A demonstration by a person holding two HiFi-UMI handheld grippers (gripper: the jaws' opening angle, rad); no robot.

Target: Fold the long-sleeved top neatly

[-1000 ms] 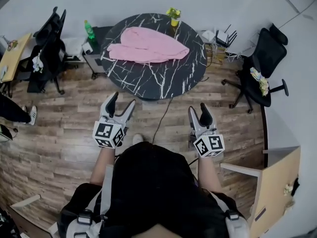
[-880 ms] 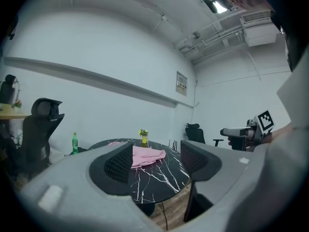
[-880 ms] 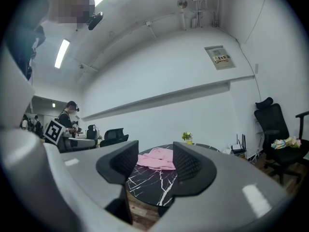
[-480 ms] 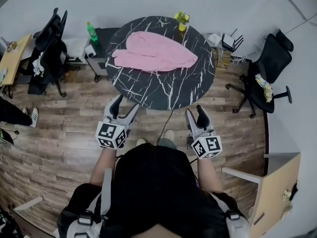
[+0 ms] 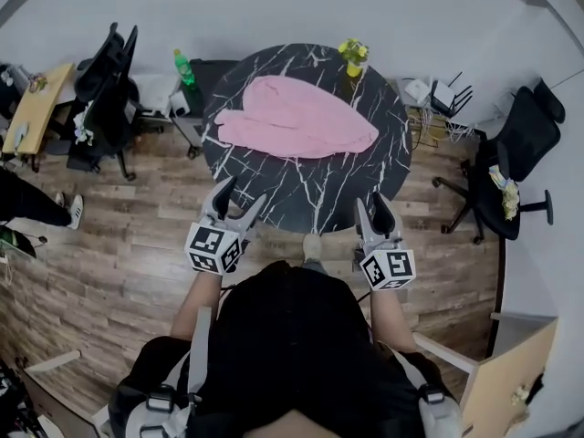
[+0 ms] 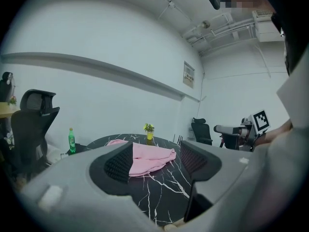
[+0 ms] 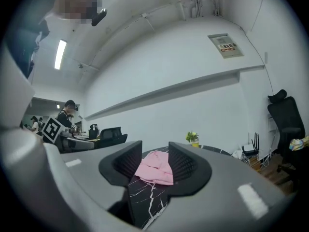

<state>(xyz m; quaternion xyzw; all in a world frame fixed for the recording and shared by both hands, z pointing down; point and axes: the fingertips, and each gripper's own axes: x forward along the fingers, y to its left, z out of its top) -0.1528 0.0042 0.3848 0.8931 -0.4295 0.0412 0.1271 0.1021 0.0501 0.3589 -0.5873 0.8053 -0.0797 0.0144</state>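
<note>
Pink long-sleeved top (image 5: 297, 128) lies bunched on the far half of the round black table (image 5: 306, 194), well apart from the left gripper (image 5: 243, 192), jaws wide and empty, and the right gripper (image 5: 371, 201), whose jaws have just been closing, still apart, with nothing between them.

Looking like an open office: a black swivel chair (image 5: 108, 71) standing at the left on wood-plank flooring (image 5: 119, 254), another swivel chair (image 5: 516, 167) standing at the right, a wooden desk (image 5: 36, 108) sitting by the white wall, a router (image 5: 452, 94) with antennas resting beyond a round black marble-look table (image 5: 310, 190). In the right gripper view, a person (image 7: 65, 112) showing among further chairs, strip lighting (image 7: 60, 53) glowing overhead.
</note>
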